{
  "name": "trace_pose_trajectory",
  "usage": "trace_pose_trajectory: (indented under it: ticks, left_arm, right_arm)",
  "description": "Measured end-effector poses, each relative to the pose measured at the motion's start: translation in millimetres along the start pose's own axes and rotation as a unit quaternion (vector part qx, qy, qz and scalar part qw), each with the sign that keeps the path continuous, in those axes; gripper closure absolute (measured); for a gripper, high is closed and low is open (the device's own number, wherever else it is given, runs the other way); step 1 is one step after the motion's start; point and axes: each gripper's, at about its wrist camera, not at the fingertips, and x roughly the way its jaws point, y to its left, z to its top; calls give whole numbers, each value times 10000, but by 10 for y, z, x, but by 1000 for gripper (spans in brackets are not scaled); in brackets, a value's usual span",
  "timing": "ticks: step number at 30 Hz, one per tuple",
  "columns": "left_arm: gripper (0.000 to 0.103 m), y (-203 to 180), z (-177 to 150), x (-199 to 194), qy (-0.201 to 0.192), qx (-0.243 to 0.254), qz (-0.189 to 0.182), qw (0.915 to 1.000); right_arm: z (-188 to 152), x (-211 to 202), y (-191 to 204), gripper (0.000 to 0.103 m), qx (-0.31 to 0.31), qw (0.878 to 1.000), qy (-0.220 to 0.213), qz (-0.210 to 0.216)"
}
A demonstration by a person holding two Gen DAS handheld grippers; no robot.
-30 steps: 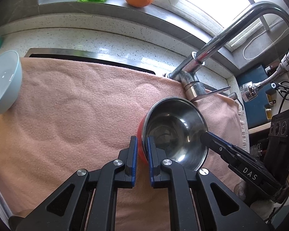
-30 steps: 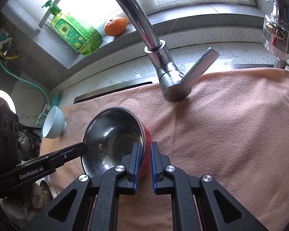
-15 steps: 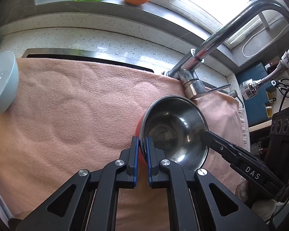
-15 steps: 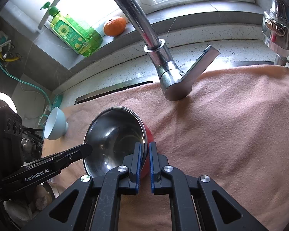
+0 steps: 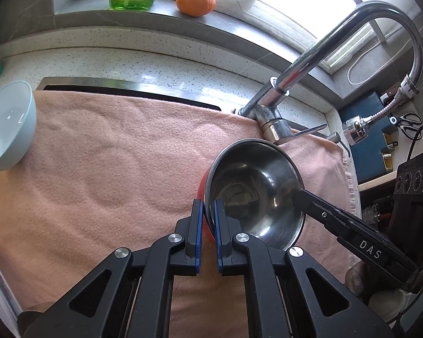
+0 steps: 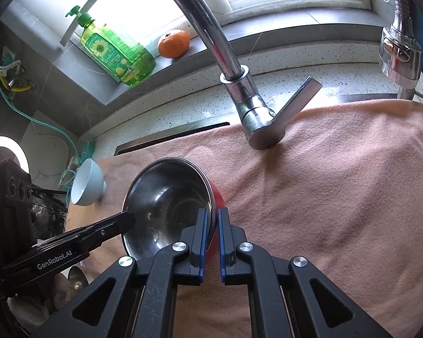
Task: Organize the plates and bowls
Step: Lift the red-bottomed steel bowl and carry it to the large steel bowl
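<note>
The steel bowl [image 5: 255, 191] hangs tilted between both claws, left claw [image 5: 206, 225] and right claw [image 6: 210, 233] each pinched narrow on opposite rims, above the towel [image 5: 112, 169]; uneven pull could slip it into the faucet [image 6: 253, 112] just ahead.

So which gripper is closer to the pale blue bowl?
Left. Both grip the steel bowl: the left gripper on its rim facing the pale blue bowl, the right gripper on the opposite rim.
</note>
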Motion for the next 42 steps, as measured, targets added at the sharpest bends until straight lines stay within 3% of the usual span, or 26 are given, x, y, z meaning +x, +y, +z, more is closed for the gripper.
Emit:
trace_pose_trajectory:
  ticks: [17,42]
  left_arm:
    - [97,168,-116,-503,-339,10,-115,9994]
    - [97,563,-508,-1131,-618,-83,-175,9979]
  right_arm:
    - [-124,-252,456,96,-174,9997,-135,99]
    - [-581,-468,1168,96,-442,9986,-224,204]
